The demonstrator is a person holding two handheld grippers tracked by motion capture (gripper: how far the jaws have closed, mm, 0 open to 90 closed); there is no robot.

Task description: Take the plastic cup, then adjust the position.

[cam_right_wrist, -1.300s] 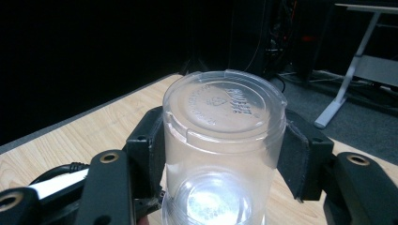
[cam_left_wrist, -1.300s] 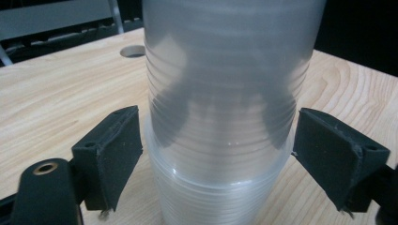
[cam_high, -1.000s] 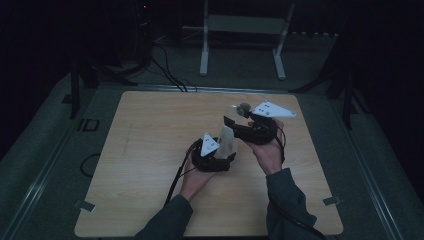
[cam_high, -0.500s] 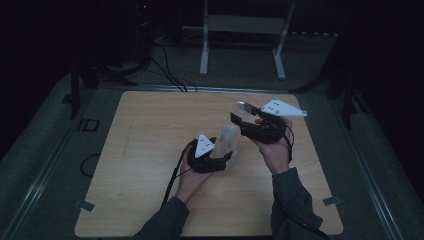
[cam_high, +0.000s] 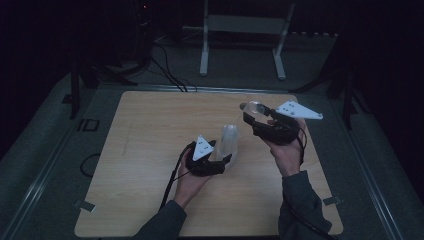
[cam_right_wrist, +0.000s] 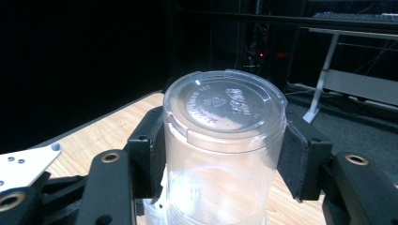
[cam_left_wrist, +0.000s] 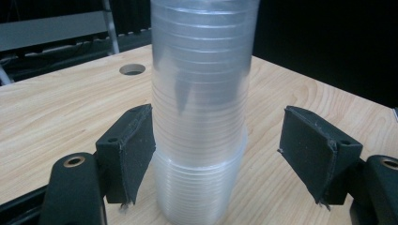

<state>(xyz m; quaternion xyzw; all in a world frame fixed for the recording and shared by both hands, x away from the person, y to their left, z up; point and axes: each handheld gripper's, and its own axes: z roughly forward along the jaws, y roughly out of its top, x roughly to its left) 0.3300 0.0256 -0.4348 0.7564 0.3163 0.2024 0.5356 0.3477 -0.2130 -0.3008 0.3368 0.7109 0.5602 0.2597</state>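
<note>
Meanwhile right tool (cam_right_wrist: 224, 154) clamps clear ribbed plastic cup (cam_right_wrist: 220, 140); left tool (cam_left_wrist: 218, 159) closing, unclamped, around translucent cup stack (cam_left_wrist: 202, 108)

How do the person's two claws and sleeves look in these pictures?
Both claws, the left claw and the right claw, are black, each topped by a pale grey three-cornered plate with small dots. Their jaws carry flat black pads with frayed edges. A black cable trails from the left one. The sleeves are dark grey.
</note>
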